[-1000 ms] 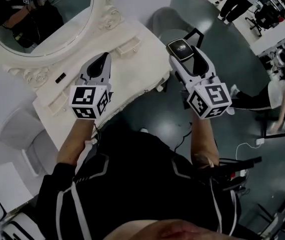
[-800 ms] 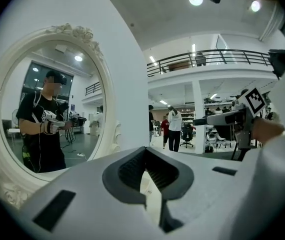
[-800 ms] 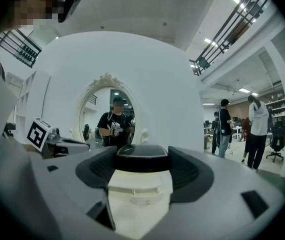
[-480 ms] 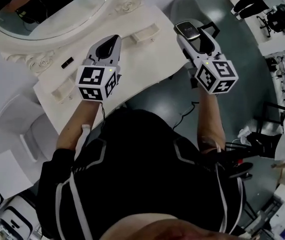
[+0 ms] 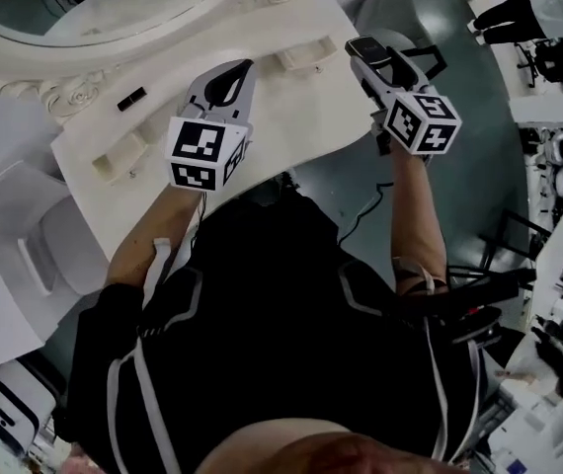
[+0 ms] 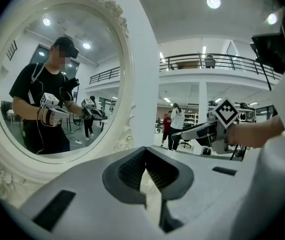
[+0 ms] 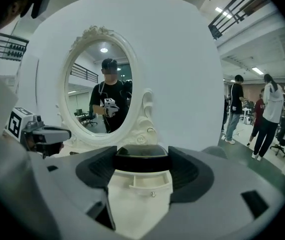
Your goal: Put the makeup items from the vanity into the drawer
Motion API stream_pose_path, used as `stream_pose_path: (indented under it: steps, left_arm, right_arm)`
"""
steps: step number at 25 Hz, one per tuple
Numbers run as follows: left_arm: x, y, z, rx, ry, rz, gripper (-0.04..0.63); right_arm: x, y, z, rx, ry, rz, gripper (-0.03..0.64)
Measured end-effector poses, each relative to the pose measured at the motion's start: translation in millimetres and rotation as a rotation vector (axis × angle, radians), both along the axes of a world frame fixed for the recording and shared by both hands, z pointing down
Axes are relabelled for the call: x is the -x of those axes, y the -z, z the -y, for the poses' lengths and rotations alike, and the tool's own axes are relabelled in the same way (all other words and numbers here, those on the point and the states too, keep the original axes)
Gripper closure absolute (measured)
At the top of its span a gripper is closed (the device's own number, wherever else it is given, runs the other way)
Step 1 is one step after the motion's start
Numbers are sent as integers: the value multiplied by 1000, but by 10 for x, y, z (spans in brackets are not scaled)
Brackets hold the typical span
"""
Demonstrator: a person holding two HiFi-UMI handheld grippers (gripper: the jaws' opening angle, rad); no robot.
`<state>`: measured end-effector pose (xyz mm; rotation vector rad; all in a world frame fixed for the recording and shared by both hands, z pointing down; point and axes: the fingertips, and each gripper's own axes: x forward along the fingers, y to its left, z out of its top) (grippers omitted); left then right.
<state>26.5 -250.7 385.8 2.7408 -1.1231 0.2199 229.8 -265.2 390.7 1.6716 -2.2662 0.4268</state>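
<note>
Right claw [image 5: 368, 52] grips flat black compact [image 7: 141, 161], aimed at small open white drawer [image 7: 150, 186], likely for drop-off. Left claw [image 6: 145, 176] closed, empty, held aside.

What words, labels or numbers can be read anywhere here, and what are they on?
No text can be read in any view.
Left cube and right cube: black-and-white square patterns only, no letters.
Compact: no print can be made out on it.
Small black item on the vanity: too small to read.
</note>
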Motion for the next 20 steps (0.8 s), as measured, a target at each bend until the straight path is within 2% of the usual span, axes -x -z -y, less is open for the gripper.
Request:
stream_pose_path:
  steps: [6,13,20]
  left_arm:
    - [-129,-226,63,19,83,38,591]
    - [-257,-468,179,36,177,100,591]
    - [-291,-727,265,90,257,129,591]
  right_arm:
    - [-18,-579,332,118,113,-15,290]
    - [-184,-1141,658,241,174,-41,290]
    - [-206,-1629,837,357,246,-75,290]
